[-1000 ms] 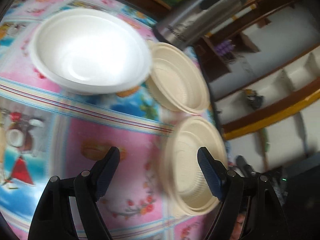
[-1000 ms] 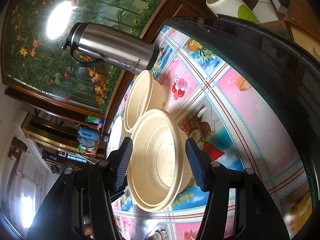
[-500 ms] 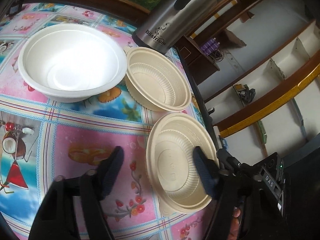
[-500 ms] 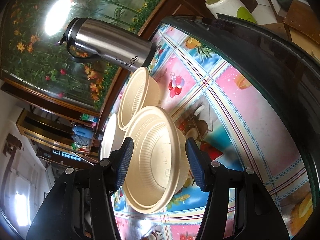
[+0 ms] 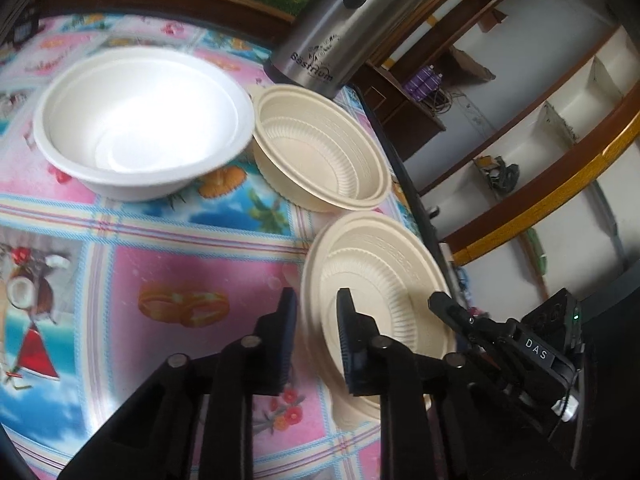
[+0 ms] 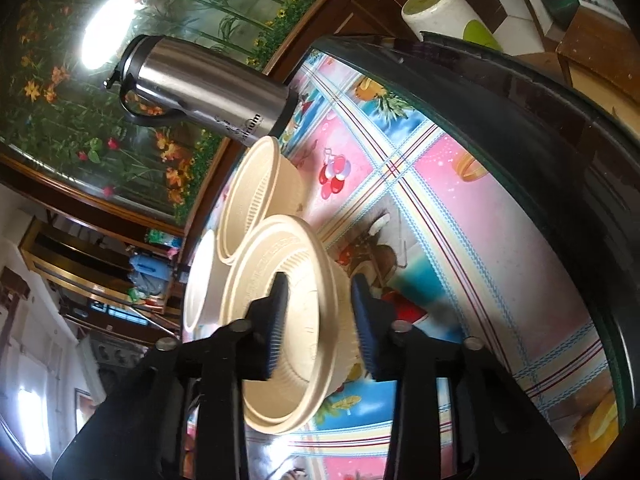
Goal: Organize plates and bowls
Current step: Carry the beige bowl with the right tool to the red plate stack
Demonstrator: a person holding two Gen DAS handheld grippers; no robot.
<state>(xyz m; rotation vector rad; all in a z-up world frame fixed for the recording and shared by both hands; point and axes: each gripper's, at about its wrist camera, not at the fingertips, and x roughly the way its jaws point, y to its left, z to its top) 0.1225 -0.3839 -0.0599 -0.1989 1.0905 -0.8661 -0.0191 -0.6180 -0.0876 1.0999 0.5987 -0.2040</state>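
Now both grippers' fingers (image 5: 289, 336) straddle opposite rims of the near cream bowl (image 5: 384, 276).

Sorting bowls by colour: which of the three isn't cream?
The large white bowl, farthest from the thermos; the other two are ribbed cream bowls.

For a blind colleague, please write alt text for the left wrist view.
The left tool straddles the near rim of a cream ribbed bowl on a colourful tablecloth. Beyond stand a second cream bowl, a white bowl and a steel flask.
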